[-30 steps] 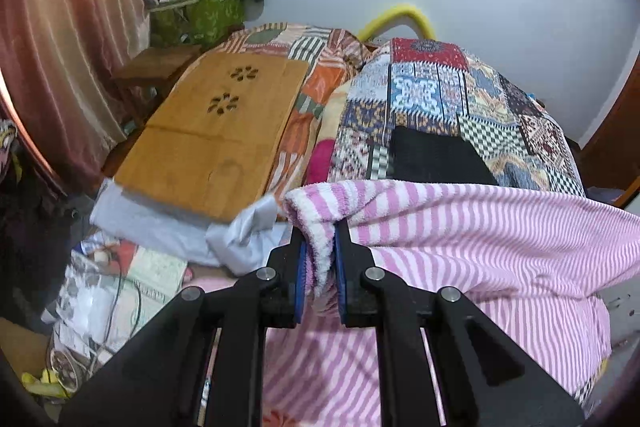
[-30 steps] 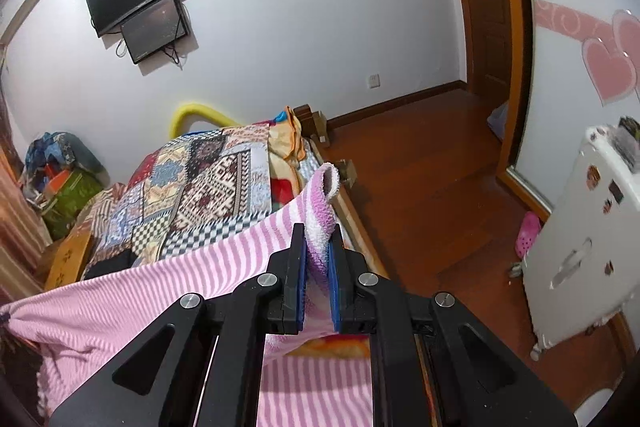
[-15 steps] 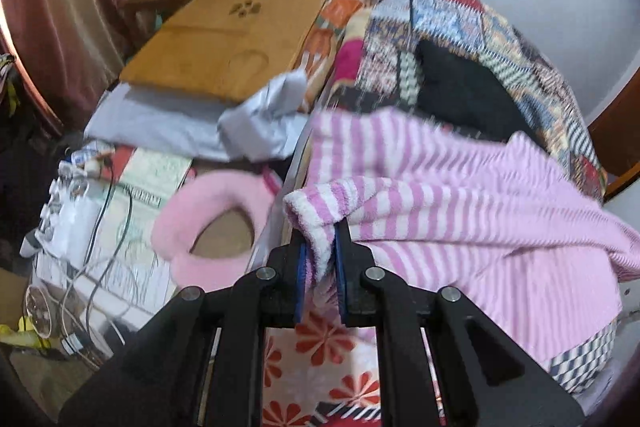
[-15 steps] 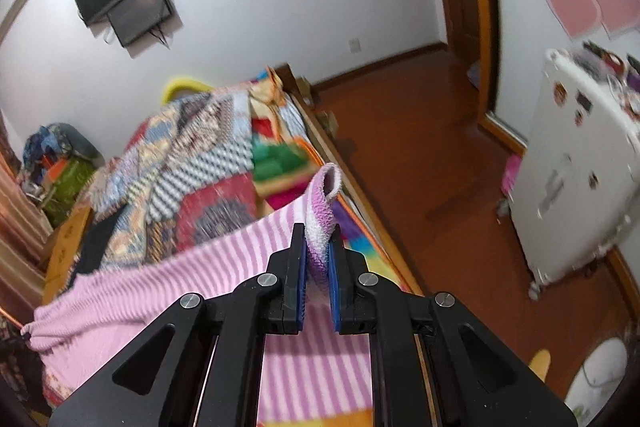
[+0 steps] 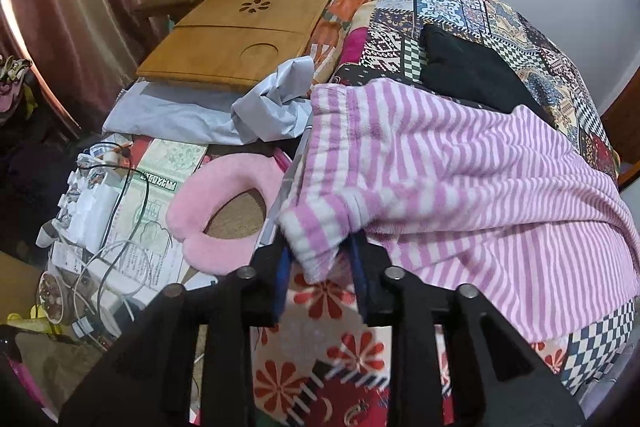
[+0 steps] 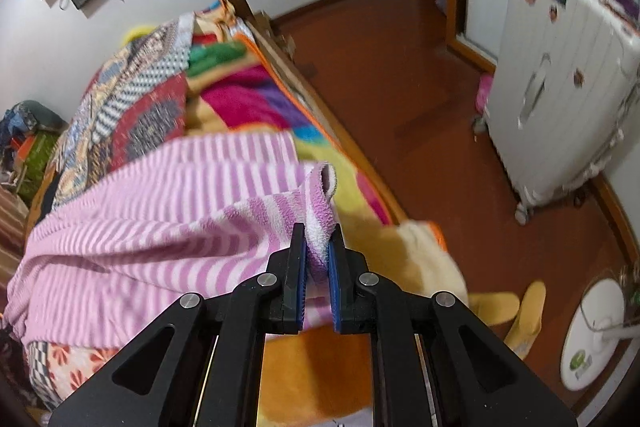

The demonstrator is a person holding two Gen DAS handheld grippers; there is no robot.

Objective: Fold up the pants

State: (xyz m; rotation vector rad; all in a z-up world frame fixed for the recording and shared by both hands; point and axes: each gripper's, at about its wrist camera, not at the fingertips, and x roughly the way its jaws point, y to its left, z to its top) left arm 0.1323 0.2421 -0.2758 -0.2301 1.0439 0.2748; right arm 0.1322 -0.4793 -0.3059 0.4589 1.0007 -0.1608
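The pink-and-white striped fleece pants (image 5: 460,179) lie spread across the bed over the patchwork quilt (image 5: 460,11). In the left wrist view my left gripper (image 5: 320,259) has its jaws opening. One corner of the pants sits loosely between the fingers, and the pads stand off it. In the right wrist view the pants (image 6: 160,195) stretch leftward over the bed. There my right gripper (image 6: 318,247) still pinches the other corner between its blue pads, though its jaws are starting to open.
Left of the pants are a wooden lap tray (image 5: 240,31), grey cloth (image 5: 200,115), a pink neck pillow (image 5: 216,203) and tangled cables over papers (image 5: 120,219). A black garment (image 5: 472,71) lies beyond them. Past the bed's right edge are wooden floor (image 6: 400,67), a white radiator (image 6: 560,87) and yellow slippers (image 6: 520,307).
Both grippers have come down toward the bed, laying the pants onto it. The left jaws have spread off the corner they pinched. The right jaws have widened slightly, still on the cloth.
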